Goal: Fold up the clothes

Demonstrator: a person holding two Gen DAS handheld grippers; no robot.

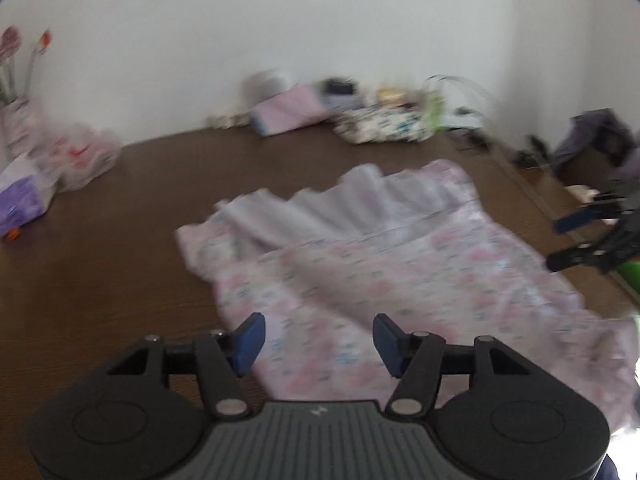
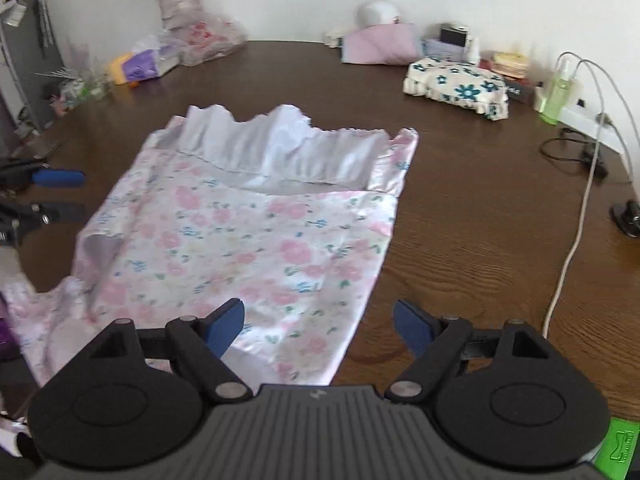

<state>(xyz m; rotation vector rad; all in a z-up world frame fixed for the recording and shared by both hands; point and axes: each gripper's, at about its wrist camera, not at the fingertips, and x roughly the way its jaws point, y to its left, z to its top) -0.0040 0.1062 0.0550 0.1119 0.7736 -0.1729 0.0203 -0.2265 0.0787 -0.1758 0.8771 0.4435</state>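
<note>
Left gripper (image 1: 316,338) jaws parted about halfway, empty, hovering over near edge of floral garment (image 2: 248,240). Garment spread flat on table (image 2: 460,220). Right gripper (image 2: 319,326) jaws wide, empty, over garment's right corner.

Nothing here offers words or numbers I can read. A small pale emblem sits moulded on the ribbed grey body of the left gripper (image 1: 319,342) and of the right gripper (image 2: 319,326). A green tag (image 2: 622,444) carries a raised mark, too small to make out.
</note>
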